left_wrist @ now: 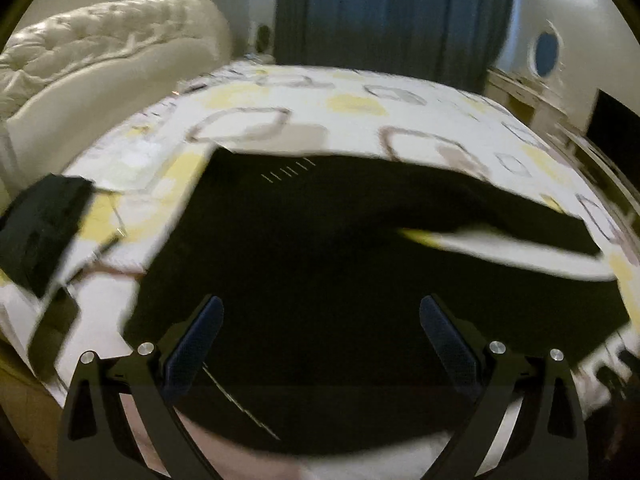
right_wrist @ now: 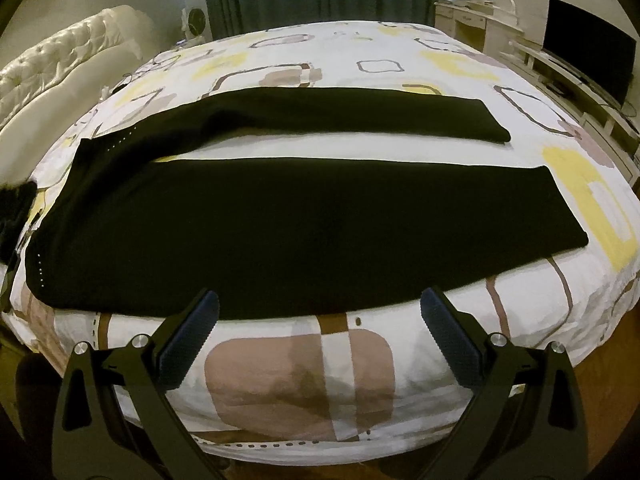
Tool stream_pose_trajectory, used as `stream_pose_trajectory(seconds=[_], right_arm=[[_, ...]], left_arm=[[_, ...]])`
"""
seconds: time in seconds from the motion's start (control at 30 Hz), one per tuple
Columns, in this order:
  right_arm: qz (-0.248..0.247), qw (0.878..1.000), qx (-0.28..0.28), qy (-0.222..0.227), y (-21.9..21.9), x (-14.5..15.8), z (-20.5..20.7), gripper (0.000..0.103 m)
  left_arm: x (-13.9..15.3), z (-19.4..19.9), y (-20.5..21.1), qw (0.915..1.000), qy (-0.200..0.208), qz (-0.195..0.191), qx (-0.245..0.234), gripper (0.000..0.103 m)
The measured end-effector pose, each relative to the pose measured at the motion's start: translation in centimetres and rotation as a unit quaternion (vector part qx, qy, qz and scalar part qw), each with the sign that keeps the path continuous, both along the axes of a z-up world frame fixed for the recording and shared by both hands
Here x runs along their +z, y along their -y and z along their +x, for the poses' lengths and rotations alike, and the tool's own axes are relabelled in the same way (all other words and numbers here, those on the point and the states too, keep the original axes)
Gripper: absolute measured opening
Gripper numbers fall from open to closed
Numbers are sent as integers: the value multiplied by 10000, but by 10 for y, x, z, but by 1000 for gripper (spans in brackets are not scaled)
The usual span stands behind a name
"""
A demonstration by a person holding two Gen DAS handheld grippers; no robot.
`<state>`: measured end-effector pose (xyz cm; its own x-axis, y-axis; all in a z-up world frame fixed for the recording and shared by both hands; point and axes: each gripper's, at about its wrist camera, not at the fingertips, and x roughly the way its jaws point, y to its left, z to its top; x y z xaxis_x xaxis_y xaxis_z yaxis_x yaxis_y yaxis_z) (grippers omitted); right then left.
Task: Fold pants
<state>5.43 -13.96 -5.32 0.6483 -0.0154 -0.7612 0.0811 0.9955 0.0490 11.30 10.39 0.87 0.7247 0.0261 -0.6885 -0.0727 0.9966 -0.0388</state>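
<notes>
Wide-apart jaws hang above black pants [right_wrist: 240,224] spread flat on bed [right_wrist: 360,380].

The pants [right_wrist: 280,224] are matt black cloth on the bed cover [right_wrist: 400,56] of smooth printed cloth, the gripper fingers [right_wrist: 188,340] near its edge carry dotted rubbery pads on glossy black plastic, and beyond it stands a tufted leather-like headboard [right_wrist: 60,56].

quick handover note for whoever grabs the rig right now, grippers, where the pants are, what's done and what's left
Left gripper: open, holding nothing, over the pants.
Right gripper: open, holding nothing, at the pants' near edge.
Black pants: spread flat on the patterned bed cover, waist to the left, legs apart and running right.
Done: pants laid out.
Left: all folds. Probably bring one leg over the other first.
</notes>
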Motion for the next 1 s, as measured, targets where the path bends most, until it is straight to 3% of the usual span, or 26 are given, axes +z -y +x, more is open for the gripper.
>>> stream_pose_trajectory(seconds=[0.1, 0.17, 0.23, 0.33, 0.5, 0.63, 0.77, 1.0], right_arm=[[43, 9999, 74, -92, -7, -2, 8, 101], [-59, 9998, 128, -128, -14, -2, 14, 101], [-86, 9997, 200, -145, -20, -1, 21, 101], [-211, 9992, 300, -184, -30, 0, 32, 101], [-69, 9987, 414, -300, -40, -4, 50, 101], [17, 9977, 477, -491, -46, -12, 62, 101], [72, 9968, 523, -606, -49, -21, 72, 101], [228, 9959, 486, -731, -47, -31, 85, 101]], left_arm=[[4, 30, -34, 9998, 128, 114, 107, 98], [3, 60, -55, 9991, 32, 354, 231, 98], [0, 91, -76, 9992, -131, 341, 146, 98], [-16, 138, -110, 9975, -695, -106, -53, 98], [-29, 192, -146, 9952, -687, -693, 7, 98], [-36, 222, -153, 9976, -528, -376, 238, 98], [-54, 254, -162, 9959, -812, -212, 327, 98], [-71, 268, -155, 9949, -996, -19, -127, 98]])
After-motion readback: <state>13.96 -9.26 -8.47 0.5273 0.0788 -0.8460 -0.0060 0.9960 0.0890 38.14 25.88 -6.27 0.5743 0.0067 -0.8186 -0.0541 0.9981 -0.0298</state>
